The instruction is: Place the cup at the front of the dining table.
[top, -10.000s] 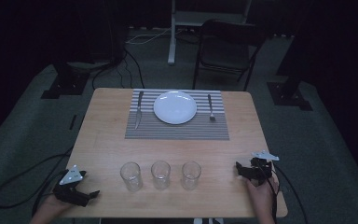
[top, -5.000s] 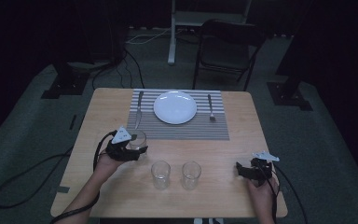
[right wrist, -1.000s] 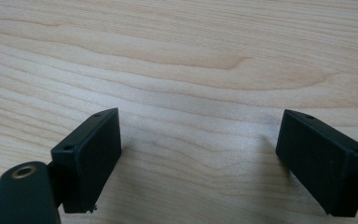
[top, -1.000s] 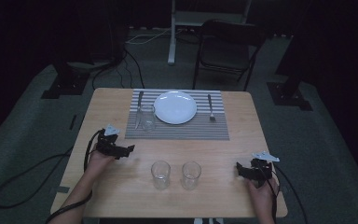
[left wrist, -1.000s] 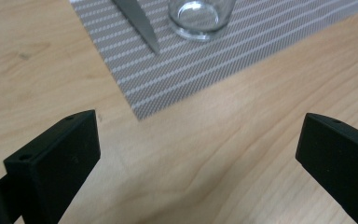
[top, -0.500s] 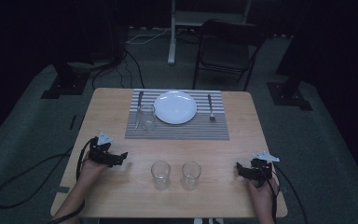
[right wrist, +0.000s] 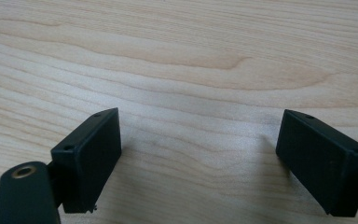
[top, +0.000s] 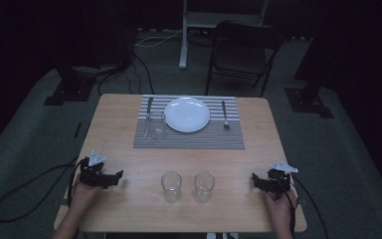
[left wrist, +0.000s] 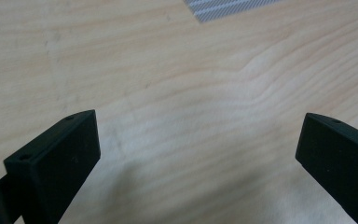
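Lying flat on the striped placemat (top: pixel 189 133) at the far middle of the table (top: pixel 124 149), with long axes running toward the far edge: a knife (top: pixel 148 110) left of the white plate (top: pixel 187 114) and a fork (top: pixel 224 115) right of it, tines at the near end as far as can be told. Standing upright on the placemat just beside the knife, near the plate's left rim: one clear glass (top: pixel 157 126). Standing upright side by side near the front edge: two more glasses (top: pixel 171 186), (top: pixel 204 186), apart from each other. Resting at the front left corner, pointing rightward toward those glasses: left gripper (top: pixel 113 177), fingers (left wrist: pixel 56 158) spread wide over bare wood. Resting at the front right, pointing leftward: right gripper (top: pixel 256 180), fingers (right wrist: pixel 91 156) likewise spread wide, gripping nothing. Entering from the bottom edge, forearms angling inward: both hands (top: pixel 82 191), (top: pixel 278 199).
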